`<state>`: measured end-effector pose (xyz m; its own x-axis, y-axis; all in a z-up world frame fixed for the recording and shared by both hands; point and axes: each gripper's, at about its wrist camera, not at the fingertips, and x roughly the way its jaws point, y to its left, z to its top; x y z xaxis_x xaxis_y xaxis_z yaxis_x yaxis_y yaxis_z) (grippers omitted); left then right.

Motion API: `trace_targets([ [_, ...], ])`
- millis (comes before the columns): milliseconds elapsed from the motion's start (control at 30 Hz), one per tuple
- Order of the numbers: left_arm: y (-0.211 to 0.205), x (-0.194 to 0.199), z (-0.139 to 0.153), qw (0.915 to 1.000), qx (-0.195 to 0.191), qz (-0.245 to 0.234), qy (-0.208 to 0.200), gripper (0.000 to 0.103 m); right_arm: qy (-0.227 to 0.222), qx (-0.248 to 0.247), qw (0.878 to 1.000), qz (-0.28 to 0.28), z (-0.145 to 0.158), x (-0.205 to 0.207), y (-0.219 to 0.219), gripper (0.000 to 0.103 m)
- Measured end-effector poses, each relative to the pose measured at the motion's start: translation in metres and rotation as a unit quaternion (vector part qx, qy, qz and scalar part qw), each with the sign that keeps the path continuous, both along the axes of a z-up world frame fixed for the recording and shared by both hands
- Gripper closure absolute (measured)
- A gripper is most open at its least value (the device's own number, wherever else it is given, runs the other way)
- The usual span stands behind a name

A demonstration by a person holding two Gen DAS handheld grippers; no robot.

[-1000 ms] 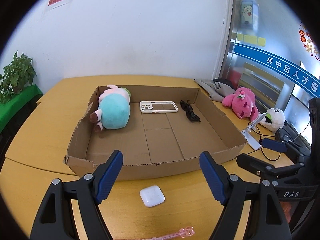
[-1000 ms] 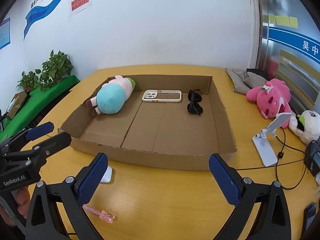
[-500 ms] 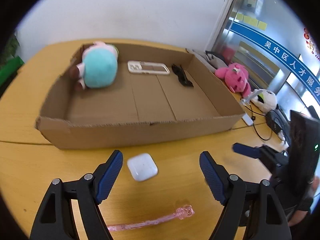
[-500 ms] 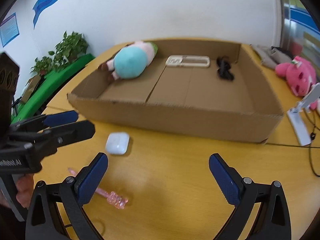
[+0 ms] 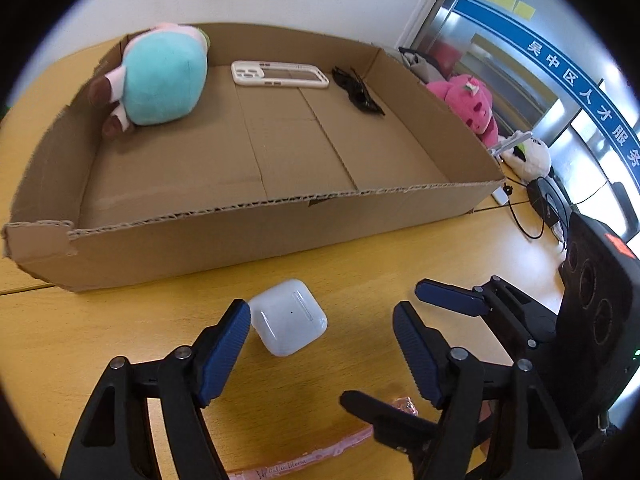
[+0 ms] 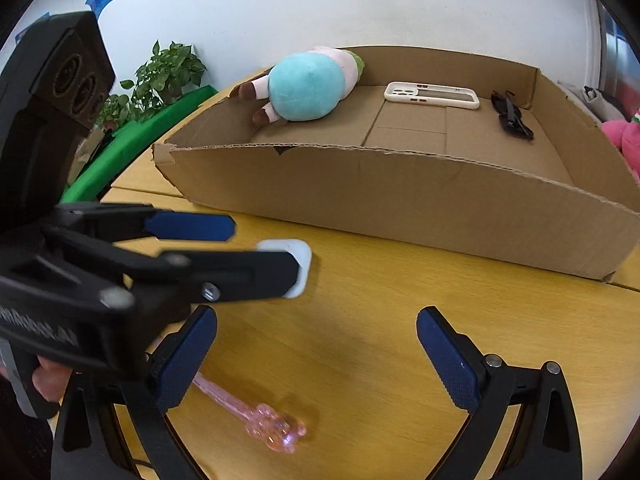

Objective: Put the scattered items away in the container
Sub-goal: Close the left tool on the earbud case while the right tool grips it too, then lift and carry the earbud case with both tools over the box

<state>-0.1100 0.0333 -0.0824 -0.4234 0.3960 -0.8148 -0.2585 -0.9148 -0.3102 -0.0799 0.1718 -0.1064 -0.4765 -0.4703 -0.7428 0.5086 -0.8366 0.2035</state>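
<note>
A white earbud case (image 5: pixel 289 317) lies on the yellow table in front of the cardboard box (image 5: pixel 240 236). My left gripper (image 5: pixel 322 328) is open and low over the table, the case between its fingers near the left one. In the right wrist view the case (image 6: pixel 301 261) is partly hidden behind the left gripper (image 6: pixel 228 248). A pink plastic stick (image 6: pixel 256 416) lies on the table just in front of my open right gripper (image 6: pixel 316 354); it also shows in the left wrist view (image 5: pixel 304 456). The box (image 6: pixel 400 196) holds a teal plush (image 5: pixel 160 80), a white phone case (image 5: pixel 280 74) and black sunglasses (image 5: pixel 360 94).
A pink plush (image 5: pixel 468 104), a white plush (image 5: pixel 524 156), a phone stand and black cables (image 5: pixel 536 208) sit on the table to the right of the box. A potted plant (image 6: pixel 160 76) on a green surface stands at the left.
Both grippers have moved down and forward toward the table. The left gripper now straddles the earbud case. The right gripper has come close over the pink stick.
</note>
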Motion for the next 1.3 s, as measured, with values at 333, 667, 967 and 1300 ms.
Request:
trace_targets([
  [333, -0.003, -0.021, -0.027, 0.9994, -0.011, -0.007, -0.033, 0.049, -0.016, 0.001, 1.0, 0.02, -0.013, -0.01, -0.027, 0.013],
  [667, -0.001, -0.021, -0.027, 0.9986, -0.04, -0.019, -0.028, 0.059, -0.006, 0.015, 1.0, 0.026, -0.014, -0.015, -0.037, 0.045],
  [967, 0.0, -0.017, -0.024, 0.9988, -0.039, -0.009, -0.029, 0.06, -0.01, -0.004, 1.0, 0.021, -0.014, -0.012, -0.033, 0.051],
  [1300, 0.011, 0.001, 0.024, 0.9987, -0.043, -0.003, 0.026, 0.061, 0.036, -0.031, 0.999, 0.016, 0.025, 0.006, -0.019, 0.052],
])
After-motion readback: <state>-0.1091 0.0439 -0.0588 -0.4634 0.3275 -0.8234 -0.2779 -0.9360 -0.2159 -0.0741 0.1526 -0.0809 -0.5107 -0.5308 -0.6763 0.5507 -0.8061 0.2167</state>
